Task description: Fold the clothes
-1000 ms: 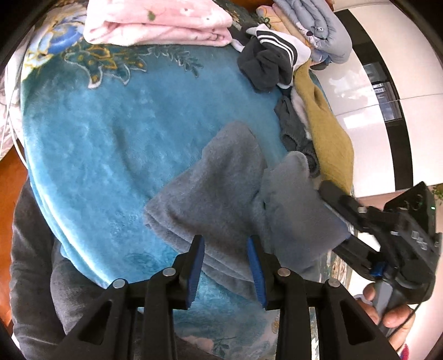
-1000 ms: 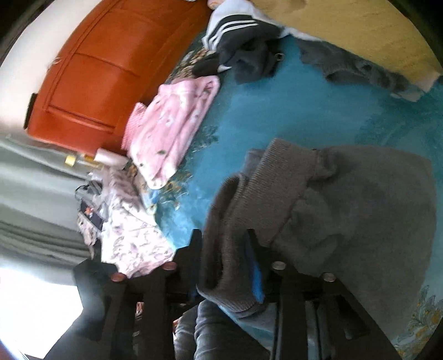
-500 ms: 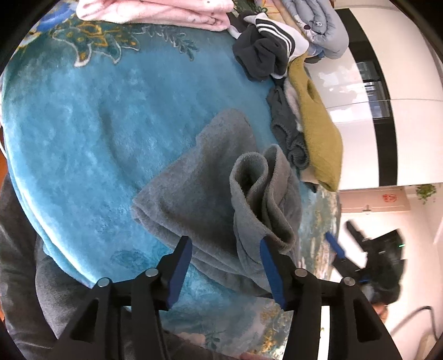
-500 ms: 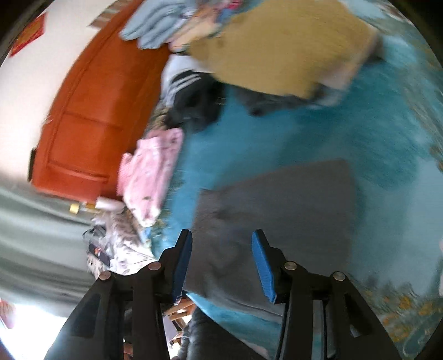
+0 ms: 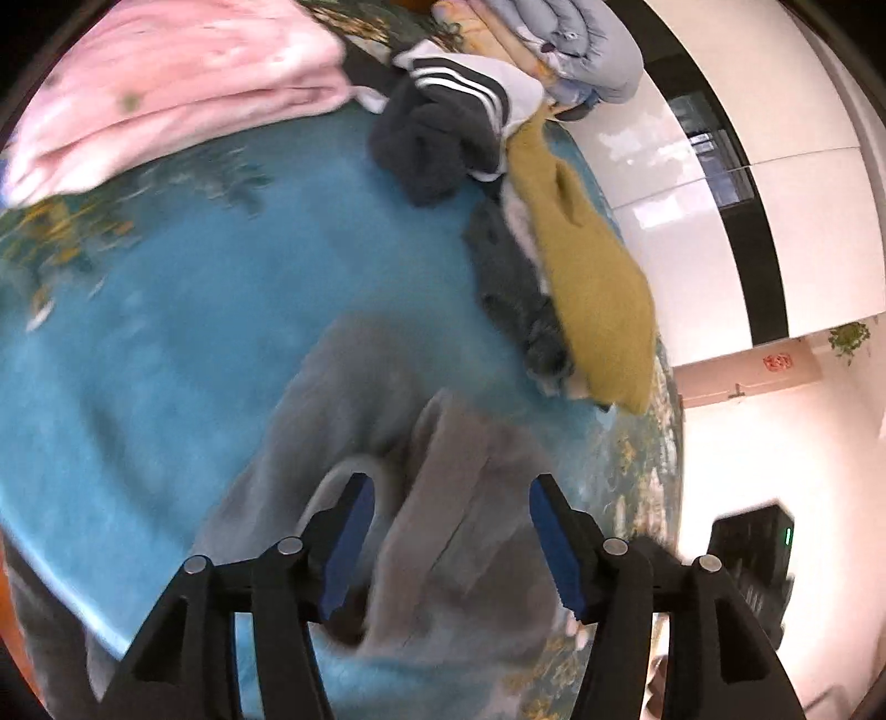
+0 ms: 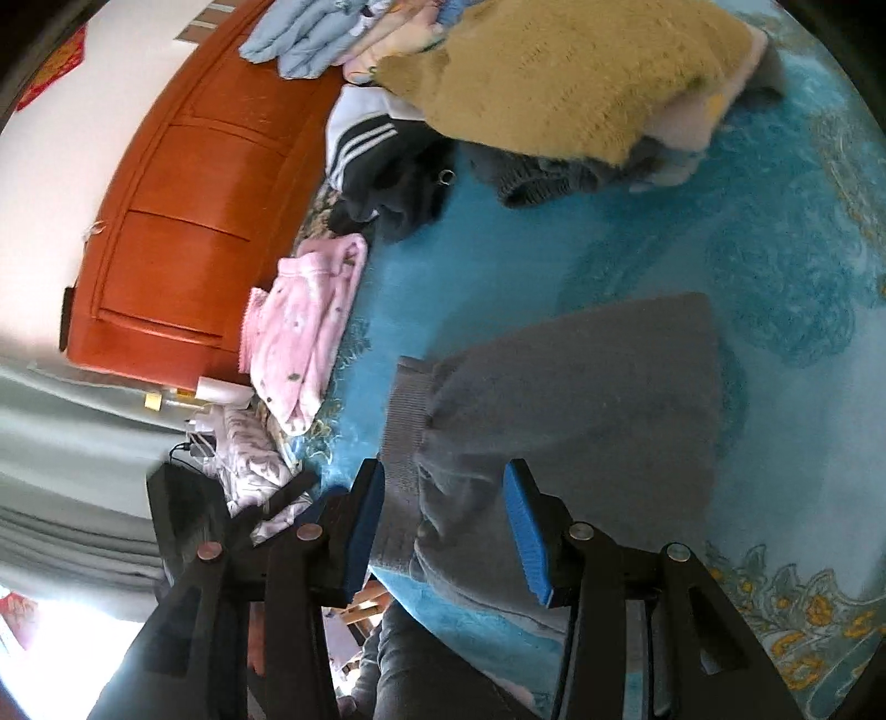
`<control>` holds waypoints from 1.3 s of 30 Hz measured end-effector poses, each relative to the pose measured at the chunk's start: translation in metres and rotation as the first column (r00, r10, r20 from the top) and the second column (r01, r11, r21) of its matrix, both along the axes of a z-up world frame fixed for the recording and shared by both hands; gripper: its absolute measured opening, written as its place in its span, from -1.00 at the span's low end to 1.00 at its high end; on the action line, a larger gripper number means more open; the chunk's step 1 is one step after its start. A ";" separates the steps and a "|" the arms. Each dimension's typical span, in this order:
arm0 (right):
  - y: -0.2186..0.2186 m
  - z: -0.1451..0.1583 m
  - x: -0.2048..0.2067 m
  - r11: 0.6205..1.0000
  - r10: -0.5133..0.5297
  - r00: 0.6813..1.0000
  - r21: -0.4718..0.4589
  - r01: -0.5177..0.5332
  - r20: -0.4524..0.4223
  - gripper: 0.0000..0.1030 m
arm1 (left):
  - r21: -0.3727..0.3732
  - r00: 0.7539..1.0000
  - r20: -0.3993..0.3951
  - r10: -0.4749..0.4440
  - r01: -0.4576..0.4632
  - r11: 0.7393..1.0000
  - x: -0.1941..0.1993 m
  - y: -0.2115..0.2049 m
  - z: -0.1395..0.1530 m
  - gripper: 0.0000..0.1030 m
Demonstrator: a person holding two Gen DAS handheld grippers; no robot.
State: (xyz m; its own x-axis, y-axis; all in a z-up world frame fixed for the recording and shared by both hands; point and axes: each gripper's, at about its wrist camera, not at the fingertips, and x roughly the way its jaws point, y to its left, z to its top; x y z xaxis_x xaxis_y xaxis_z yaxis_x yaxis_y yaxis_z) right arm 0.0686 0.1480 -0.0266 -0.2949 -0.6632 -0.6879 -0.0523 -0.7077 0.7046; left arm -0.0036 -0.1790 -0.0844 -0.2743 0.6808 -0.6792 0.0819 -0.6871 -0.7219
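A grey fleece garment (image 5: 354, 399) lies folded on the blue blanket (image 5: 166, 332). In the left wrist view a raised fold of it sits between the fingers of my left gripper (image 5: 454, 540). Those jaws are opening and the blue pads stand clear of the cloth. In the right wrist view the grey garment (image 6: 581, 387) lies flat, its ribbed hem toward me. My right gripper (image 6: 446, 531) hovers open over that hem edge, and its pads do not press on the cloth. The other gripper's black body shows blurred at the edge of each view.
A folded pink garment (image 6: 304, 332) lies near the orange-brown headboard (image 6: 183, 221). A dark striped garment (image 5: 443, 127), a mustard sweater (image 5: 592, 293) and a dark grey knit (image 5: 515, 288) are piled at the blanket's far side. Light blue padded clothing (image 5: 581, 44) lies behind.
My right gripper let go of the grey garment's hem and drew back; the cloth now lies flat. My left gripper's jaws widened and moved in over a raised fold.
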 end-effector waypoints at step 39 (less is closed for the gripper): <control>0.051 -0.035 0.040 0.994 -0.027 0.999 -0.101 0.030 0.034 -0.10 | -0.031 0.987 0.133 0.093 -0.089 0.996 0.049 -0.019 -0.025 -0.83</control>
